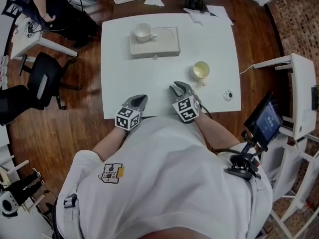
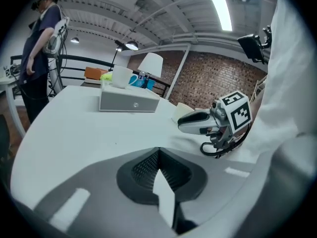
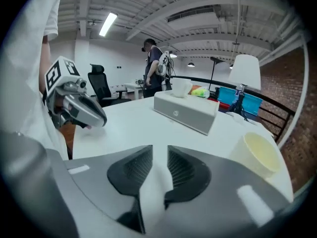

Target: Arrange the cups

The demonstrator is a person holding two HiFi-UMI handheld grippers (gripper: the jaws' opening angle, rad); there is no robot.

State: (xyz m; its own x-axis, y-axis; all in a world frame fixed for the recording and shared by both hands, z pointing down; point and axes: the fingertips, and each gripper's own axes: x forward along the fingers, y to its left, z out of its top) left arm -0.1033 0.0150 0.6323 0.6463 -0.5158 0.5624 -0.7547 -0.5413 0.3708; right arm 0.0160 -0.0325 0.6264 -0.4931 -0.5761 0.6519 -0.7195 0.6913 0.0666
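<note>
While looking down from the head view, found a white desk (image 1: 114, 73) carrying a grey box (image 1: 167, 48) with a white cup (image 1: 143, 32) on its left end, and a pale yellow cup (image 1: 201, 70) well apart, near the right tool (image 1: 175, 87). Held the left tool (image 1: 141, 99) at the desk's near edge. Noted square markers (image 1: 185, 108) on both cubes (image 1: 127, 119); shirt logo (image 1: 111, 173) too small to read. Through the left gripper view, saw jaws pressed together, empty. Through the right gripper view, saw a narrow empty gap between jaws, with the pale yellow cup to the right.
</note>
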